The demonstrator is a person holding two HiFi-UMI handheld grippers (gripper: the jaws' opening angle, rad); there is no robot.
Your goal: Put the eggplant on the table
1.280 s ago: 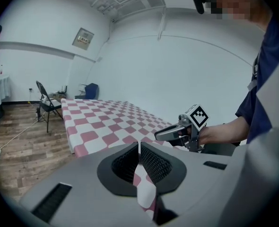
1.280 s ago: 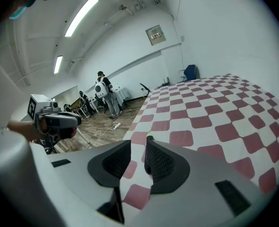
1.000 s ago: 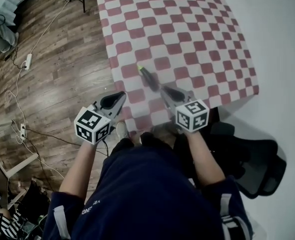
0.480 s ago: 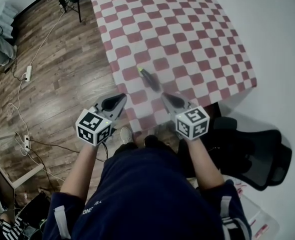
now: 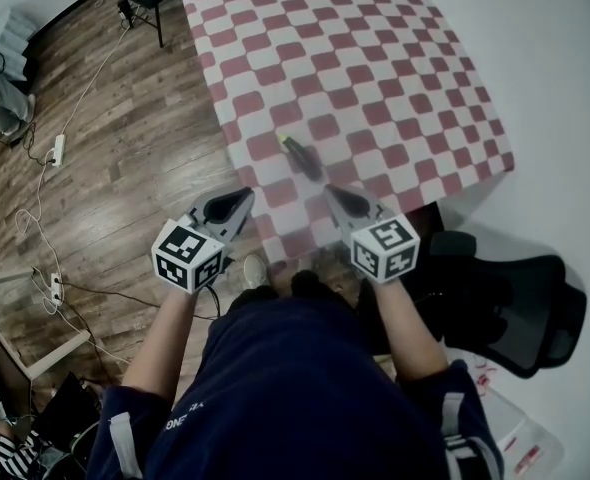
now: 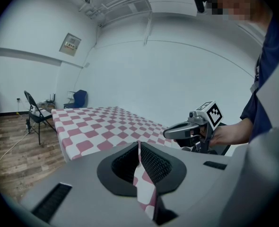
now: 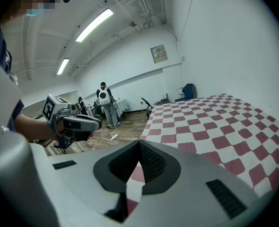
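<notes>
Right fingers (image 7: 149,163): pressed together with nothing between them; only checked cloth shows through the slit. A second ago they stood a little apart, close to the eggplant's near end.
Left fingers (image 6: 151,167): pressed together as well, and empty.
Eggplant (image 5: 300,157): lies alone on the bench just above the middle of the head view, green tip toward the upper left. It is in the same spot as a second ago and nothing touches it.
Right gripper (image 5: 333,192): has drawn back toward the person and now sits just below and right of the eggplant, clear of it.
Left gripper (image 5: 245,194): hangs beyond the bench's near left edge, over the floor, hardly moved.
Bench (image 5: 375,68): covered in a red-and-white checked cloth, filling the upper middle of the frame, with only the eggplant on it.
Surroundings: wooden floor (image 5: 125,148) at left, black chair (image 5: 515,308) at lower right.
Meaning for the task: I'd judge the release finished and the placing done; only pulling away remains.
</notes>
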